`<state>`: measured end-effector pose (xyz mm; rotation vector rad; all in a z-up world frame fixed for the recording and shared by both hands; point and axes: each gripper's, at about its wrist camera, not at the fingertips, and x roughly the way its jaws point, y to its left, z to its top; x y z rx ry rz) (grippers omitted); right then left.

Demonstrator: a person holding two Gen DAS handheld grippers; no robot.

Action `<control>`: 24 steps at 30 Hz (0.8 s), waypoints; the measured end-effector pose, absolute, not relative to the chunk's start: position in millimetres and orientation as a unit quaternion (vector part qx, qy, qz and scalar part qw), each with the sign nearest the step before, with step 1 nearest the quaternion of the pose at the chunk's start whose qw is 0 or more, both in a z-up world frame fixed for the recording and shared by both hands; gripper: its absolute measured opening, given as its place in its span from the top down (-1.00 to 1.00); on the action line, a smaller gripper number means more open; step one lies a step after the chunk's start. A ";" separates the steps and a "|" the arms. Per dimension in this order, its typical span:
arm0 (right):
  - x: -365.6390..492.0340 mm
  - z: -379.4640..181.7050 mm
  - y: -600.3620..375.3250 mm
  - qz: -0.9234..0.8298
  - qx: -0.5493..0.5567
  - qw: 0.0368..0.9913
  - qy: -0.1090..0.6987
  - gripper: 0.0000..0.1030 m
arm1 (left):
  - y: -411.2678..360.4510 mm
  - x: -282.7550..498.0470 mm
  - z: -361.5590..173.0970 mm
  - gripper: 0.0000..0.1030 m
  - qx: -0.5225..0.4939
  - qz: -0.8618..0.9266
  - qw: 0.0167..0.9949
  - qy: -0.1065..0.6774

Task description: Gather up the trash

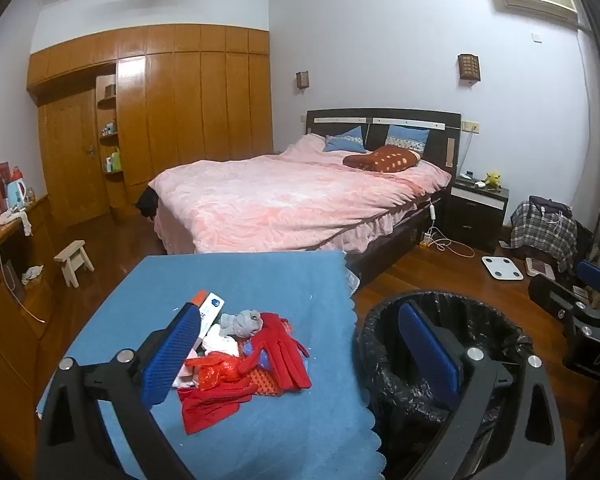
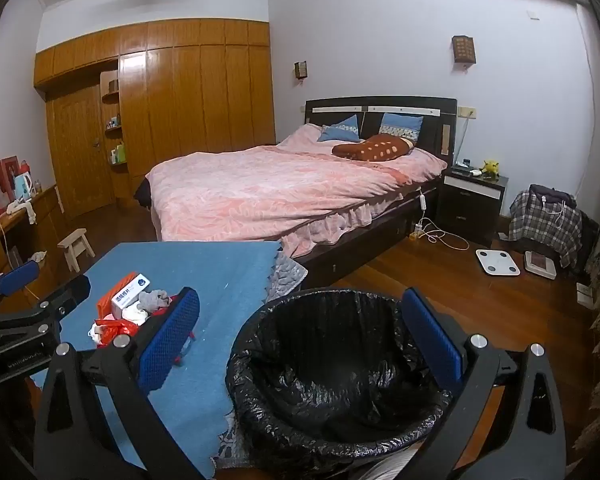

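Bed (image 1: 291, 196) fills frame centre. One tabletop (image 1: 227, 280) under a blue cloth, lower left, carries the trash pile (image 1: 243, 356): two red gloves, one small box, a grey wad, red plastic scraps. One black-lined bin (image 2: 332, 360) sits lower centre beside the tabletop, probably so trash drops straight in. Left tool (image 1: 300, 356) and right tool (image 2: 312, 340) both gape wide, holding nothing, hovering ready.
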<state>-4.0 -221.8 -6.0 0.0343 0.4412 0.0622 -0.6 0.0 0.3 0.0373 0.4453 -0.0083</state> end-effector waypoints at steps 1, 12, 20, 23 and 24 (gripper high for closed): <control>-3.6 -6.0 -221.0 0.029 0.011 0.975 0.222 -0.91 | -0.1 -0.6 0.2 -0.88 0.019 -0.004 0.975 0.221; -3.6 -5.5 -220.3 0.030 0.013 0.975 0.222 -0.91 | 0.4 -0.4 0.3 -0.88 0.018 -0.002 0.975 0.222; -3.3 -5.4 -220.4 0.030 0.013 0.975 0.221 -0.91 | 2.8 0.1 0.7 -0.88 0.018 -0.003 0.975 0.222; -3.2 -5.5 -220.5 0.029 0.013 0.975 0.221 -0.91 | 3.4 0.4 0.7 -0.88 0.018 -0.003 0.975 0.222; -3.0 -5.7 -220.4 0.029 0.014 0.975 0.222 -0.91 | 3.1 0.4 0.8 -0.88 0.017 -0.003 0.975 0.222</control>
